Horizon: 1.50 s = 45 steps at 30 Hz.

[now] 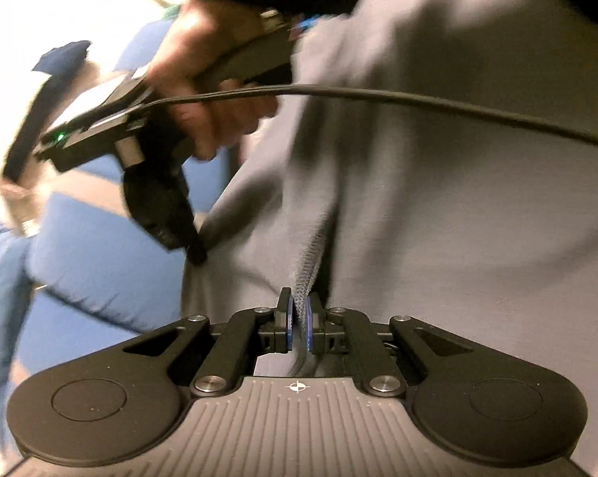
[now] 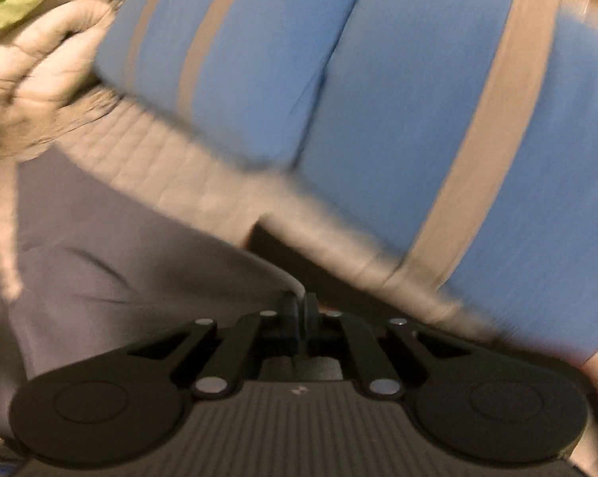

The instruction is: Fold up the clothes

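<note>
A blue sofa (image 2: 398, 91) with tan stripes fills the background, and a grey garment (image 1: 438, 198) hangs draped in front of it. The person's right hand (image 1: 215, 79) holds its tool angled downward, and the right gripper (image 2: 299, 312) is pinched closed on a corner of the garment. The left gripper (image 1: 298, 322) is clamped on a ribbed hem of the same garment. A black cable (image 1: 418, 97) arcs across the cloth.

grey garment (image 1: 438, 167) | lifted, draped | ribbed hem edge pinched in folds
</note>
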Tool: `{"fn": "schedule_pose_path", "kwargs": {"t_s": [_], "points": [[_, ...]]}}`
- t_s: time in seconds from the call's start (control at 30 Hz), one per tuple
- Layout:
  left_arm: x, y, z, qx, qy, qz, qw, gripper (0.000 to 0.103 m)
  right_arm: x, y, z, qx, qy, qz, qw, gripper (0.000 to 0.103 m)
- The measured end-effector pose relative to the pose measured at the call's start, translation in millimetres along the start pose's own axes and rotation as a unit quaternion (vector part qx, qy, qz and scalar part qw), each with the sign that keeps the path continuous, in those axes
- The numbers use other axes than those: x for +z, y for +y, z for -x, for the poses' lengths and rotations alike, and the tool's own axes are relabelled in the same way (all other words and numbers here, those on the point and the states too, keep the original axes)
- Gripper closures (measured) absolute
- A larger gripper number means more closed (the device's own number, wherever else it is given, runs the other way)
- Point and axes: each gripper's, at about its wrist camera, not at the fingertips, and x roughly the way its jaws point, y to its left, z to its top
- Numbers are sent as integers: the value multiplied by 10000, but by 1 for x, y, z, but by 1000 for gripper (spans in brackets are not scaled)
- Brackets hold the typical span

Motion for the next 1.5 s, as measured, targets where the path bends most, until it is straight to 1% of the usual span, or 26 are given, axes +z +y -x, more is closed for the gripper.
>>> {"fn": "schedule_pose_path", "kwargs": {"t_s": [0.03, 0.07, 0.1, 0.13, 0.17, 0.2, 0.23, 0.27, 0.3, 0.33, 0.4, 0.53, 0.6, 0.67, 0.77, 0.87, 0.9, 0.97, 1.07, 1.2, 1.33, 1.4, 1.43, 1.5], "points": [[1, 3, -9, 142, 99, 57, 9998, 97, 1, 3, -3, -178, -34, 146, 9997, 100], [1, 4, -17, 181, 189, 95, 9996, 97, 1, 6, -7, -335, -12, 295, 9990, 99], [2, 1, -21, 152, 259, 69, 9995, 97, 0, 10, -13, -486, 36, 400, 9980, 88], [1, -3, -23, 96, 301, -5, 9995, 98, -2, 12, -19, -626, 136, 420, 9971, 68], [3, -8, -25, 18, 312, -49, 9995, 98, -4, 15, -24, -744, 238, 418, 9961, 65], [-1, -11, -19, -37, 313, -50, 9995, 98, -6, 17, -27, -819, 323, 352, 9955, 55], [-4, -13, -15, -75, 300, -40, 9995, 98, -7, 17, -25, -897, 337, 236, 9951, 41], [-4, -12, -14, -130, 285, -8, 9995, 98, -8, 16, -21, -979, 295, 110, 9947, 35], [-5, -11, -12, -192, 270, 32, 9994, 98, -8, 13, -15, -1049, 265, -17, 9941, 26], [-5, -10, -11, -238, 260, 56, 9994, 98, -9, 10, -9, -1114, 261, -151, 9933, 23], [-6, -10, -10, -325, 259, 7, 9991, 98, -13, 4, 6, -1109, 325, -399, 9925, 22], [-6, -9, -6, -480, 303, -124, 9983, 98, -29, 9, 33, -672, 493, -614, 9946, 20], [-7, -7, -3, -559, 307, -123, 9979, 98, -41, 20, 46, -468, 544, -550, 9959, 20], [-8, -5, 0, -604, 311, -131, 9976, 98, -52, 37, 55, -366, 617, -339, 9968, 19], [-7, 0, 3, -632, 294, -153, 9974, 98, -66, 58, 53, -329, 734, 18, 9968, 19], [-11, 4, 14, -708, 293, -128, 9970, 98, -76, 71, 46, -434, 945, 429, 9936, 19], [-11, 4, 18, -730, 294, -113, 9968, 98, -73, 71, 45, -489, 878, 455, 9939, 19], [-6, 9, 7, -768, 296, -123, 9965, 98, -63, 60, 41, -511, 728, 267, 9957, 19], [-3, 7, 15, -794, 305, -129, 9963, 98, -44, 40, 28, -566, 600, -25, 9966, 20], [-2, 7, 16, -807, 303, -155, 9962, 99, -27, 15, -3, -838, 550, -373, 9943, 21], [-2, 9, 17, -808, 296, -144, 9962, 99, -26, 3, -45, -1120, 963, -274, 9887, 21], [-2, 9, 18, -804, 288, -139, 9963, 99, -28, 0, -61, -1252, 1109, -252, 9856, 17], [-2, 9, 18, -803, 284, -141, 9963, 99, -28, -1, -63, -1350, 1048, -281, 9849, 16], [-2, 10, 18, -813, 276, -120, 9962, 99, -26, -5, -63, -1762, 1008, -289, 9788, 19]]}}
